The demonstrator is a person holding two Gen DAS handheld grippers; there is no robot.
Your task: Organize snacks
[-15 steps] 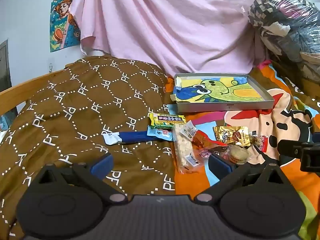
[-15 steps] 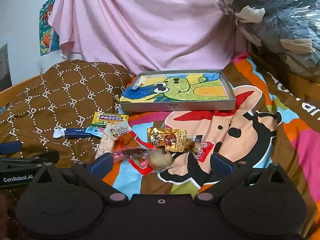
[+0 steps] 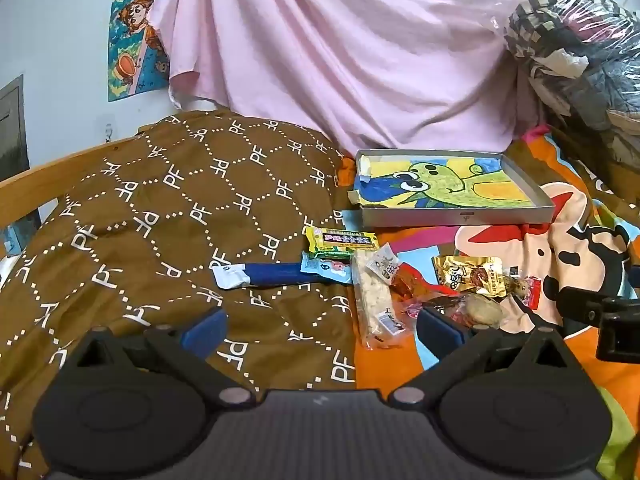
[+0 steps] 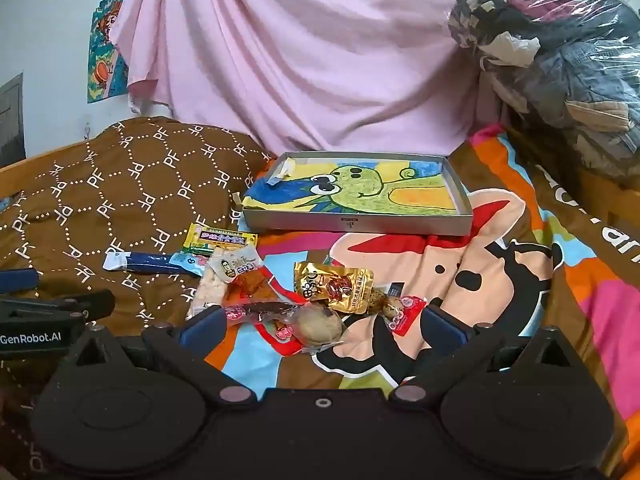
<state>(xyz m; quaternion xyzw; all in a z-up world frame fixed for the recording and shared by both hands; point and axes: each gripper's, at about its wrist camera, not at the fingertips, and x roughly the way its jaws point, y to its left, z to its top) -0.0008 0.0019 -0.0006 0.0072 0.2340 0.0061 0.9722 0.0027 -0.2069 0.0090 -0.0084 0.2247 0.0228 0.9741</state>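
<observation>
Several snack packets lie in a loose heap on the bed: a yellow-green bar (image 3: 340,242), a blue stick pack (image 3: 276,273), a clear pack of pale pieces (image 3: 374,300), a gold pouch (image 4: 334,286) and a clear pack with a round brown snack (image 4: 318,326). Behind them sits a shallow grey box (image 4: 356,224) with a green cartoon drawing inside. My left gripper (image 3: 320,326) hovers open over the brown quilt, just left of the heap. My right gripper (image 4: 320,324) is open too, its fingers either side of the nearest packets without touching them.
A brown patterned quilt (image 3: 160,208) covers the left of the bed, a bright cartoon blanket (image 4: 500,264) the right. Pink cloth (image 3: 340,60) hangs behind. Bagged clothes (image 4: 560,52) are piled at the right. A wooden bed rail (image 3: 32,184) runs along the left.
</observation>
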